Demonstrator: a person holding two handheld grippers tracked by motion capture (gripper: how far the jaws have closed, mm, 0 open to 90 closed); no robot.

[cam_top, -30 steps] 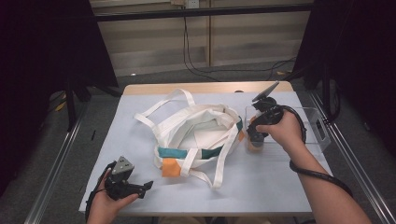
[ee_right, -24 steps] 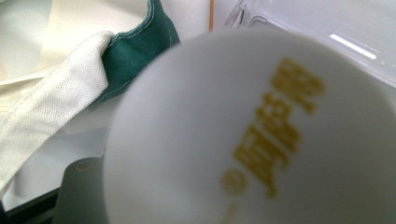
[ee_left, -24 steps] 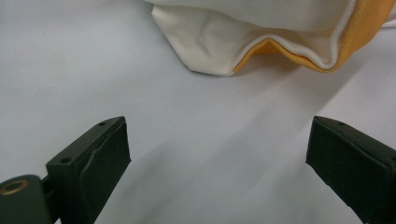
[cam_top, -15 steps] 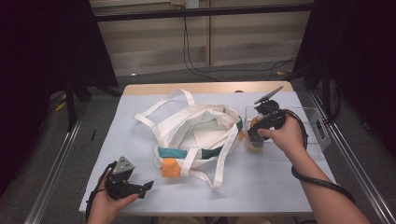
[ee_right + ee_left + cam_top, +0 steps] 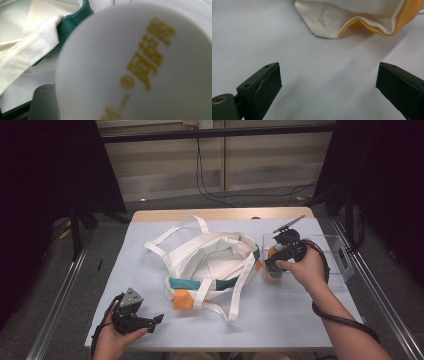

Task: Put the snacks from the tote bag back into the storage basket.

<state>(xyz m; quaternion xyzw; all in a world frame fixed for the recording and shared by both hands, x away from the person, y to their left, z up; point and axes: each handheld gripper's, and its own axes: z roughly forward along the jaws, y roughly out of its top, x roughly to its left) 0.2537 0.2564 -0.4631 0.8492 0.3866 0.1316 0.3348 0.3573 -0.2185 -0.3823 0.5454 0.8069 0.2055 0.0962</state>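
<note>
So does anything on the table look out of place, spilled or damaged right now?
Nothing stands out. The canvas tote bag lies slumped open mid-table with its straps sprawled loosely, which is normal for soft cloth. The right gripper is shut on a white container with gold lettering at the clear plastic bin. Nothing looks spilled or broken.

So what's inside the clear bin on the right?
In the clear bin, the right hand-held gripper grips a white container with gold lettering, orange at its base. The hand covers the rest of the bin.

Black grippers (image 5: 156,319), seemingly grey-plated.
</note>
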